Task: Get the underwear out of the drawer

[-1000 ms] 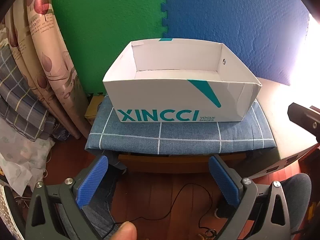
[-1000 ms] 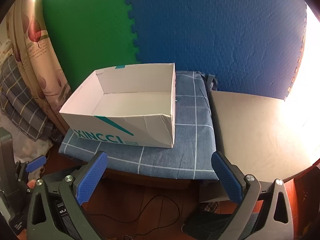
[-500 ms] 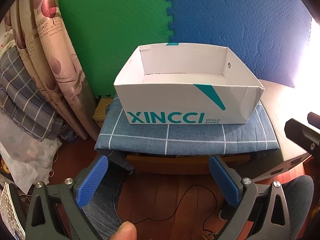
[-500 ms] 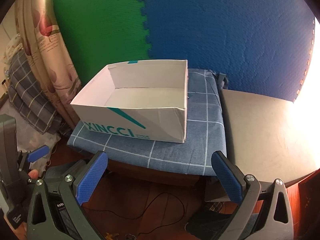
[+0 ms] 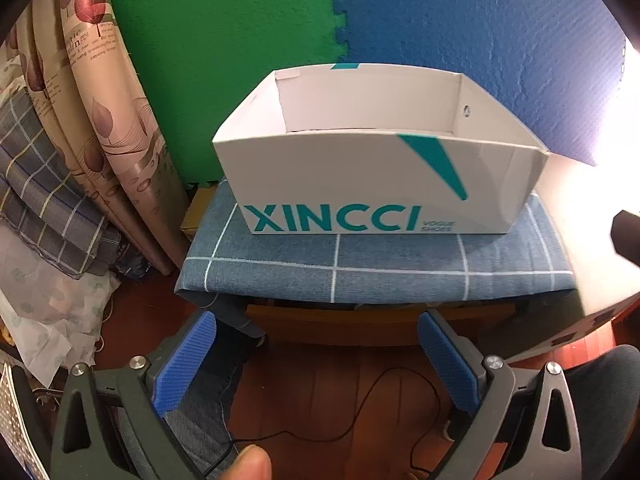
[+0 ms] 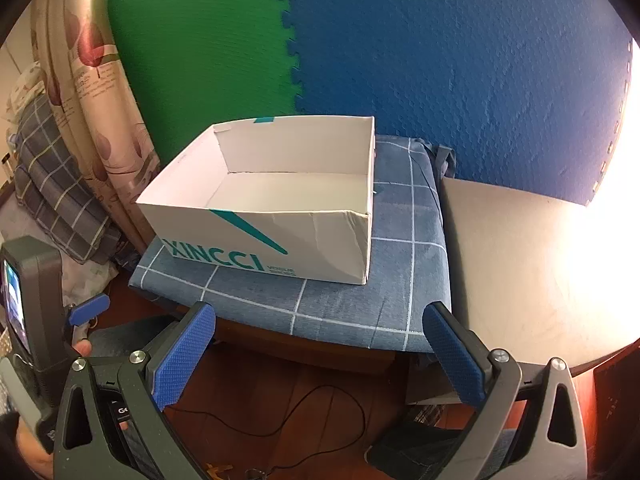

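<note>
A white open shoebox marked XINCCI point(image 5: 376, 188) stands on a blue checked cloth point(image 5: 360, 264) over a low wooden unit; it also shows in the right wrist view point(image 6: 280, 240), and its inside looks bare. No underwear and no drawer front can be made out. My left gripper point(image 5: 316, 360) is open and empty, in front of and below the box. My right gripper point(image 6: 320, 356) is open and empty, in front of the cloth's near edge. The left gripper's body point(image 6: 36, 320) shows at the left of the right wrist view.
A grey tabletop point(image 6: 520, 264) lies right of the cloth. Floral curtains point(image 5: 100, 140) and folded plaid bedding point(image 5: 44, 208) stand at the left. Green and blue foam mats point(image 6: 440, 60) cover the wall. A black cable point(image 5: 340, 420) lies on the wooden floor.
Both grippers have come closer to the box and shifted left, so the box looks larger and more to the right. Both stay open.
</note>
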Demonstrator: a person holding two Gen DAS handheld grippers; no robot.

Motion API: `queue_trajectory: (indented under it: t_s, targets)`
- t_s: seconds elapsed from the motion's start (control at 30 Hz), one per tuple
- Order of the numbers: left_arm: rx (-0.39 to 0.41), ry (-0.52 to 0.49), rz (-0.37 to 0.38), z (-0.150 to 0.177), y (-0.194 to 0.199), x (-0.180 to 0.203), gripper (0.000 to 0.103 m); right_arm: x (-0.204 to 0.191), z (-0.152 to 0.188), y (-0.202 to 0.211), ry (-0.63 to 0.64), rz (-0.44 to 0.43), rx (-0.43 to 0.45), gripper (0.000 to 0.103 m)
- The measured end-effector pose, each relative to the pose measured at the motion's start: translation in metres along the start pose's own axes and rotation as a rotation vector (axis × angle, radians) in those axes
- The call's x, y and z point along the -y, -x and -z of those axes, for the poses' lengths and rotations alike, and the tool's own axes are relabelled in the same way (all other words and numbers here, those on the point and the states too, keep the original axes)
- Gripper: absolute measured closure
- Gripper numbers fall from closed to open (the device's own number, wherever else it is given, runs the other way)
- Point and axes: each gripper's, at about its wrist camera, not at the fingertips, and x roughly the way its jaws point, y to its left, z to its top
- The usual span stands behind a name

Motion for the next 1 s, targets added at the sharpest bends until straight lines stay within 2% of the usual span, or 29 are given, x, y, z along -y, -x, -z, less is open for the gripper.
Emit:
queue_trajectory:
  t_s: [0.17,0.23,0.47,0.63,0.8,0.87,1.0]
  targets:
    - [0.024,0.051,-0.014,0.010,-0.021,-0.007,0.000,0.004,0.003,-0.014,-0.011,-0.003,-0.027,0.000]
    - [0.057,0.052,-0.027,0.016,-0.035,-0.010,0.000,0.003,0.004,-0.020,-0.011,-0.008,-0.042,0.000]
    - [0.053,0.043,-0.028,0.032,-0.072,-0.016,0.000,0.001,0.010,-0.042,-0.009,-0.025,-0.072,0.000]
    - [0.009,0.028,0.022,0.045,-0.099,-0.012,0.000,0.002,0.015,-0.060,-0.019,-0.043,-0.070,0.000]
    - [0.169,-0.042,0.070,0.068,-0.112,-0.003,0.000,0.010,0.021,-0.078,-0.022,-0.044,-0.022,0.000]
    - [0.228,-0.070,0.054,0.075,-0.120,0.002,0.000,0.017,0.024,-0.084,-0.024,-0.033,0.007,0.000]
    - [0.283,-0.143,0.025,0.083,-0.145,0.015,0.000,0.035,0.028,-0.094,-0.045,-0.025,0.056,0.000]
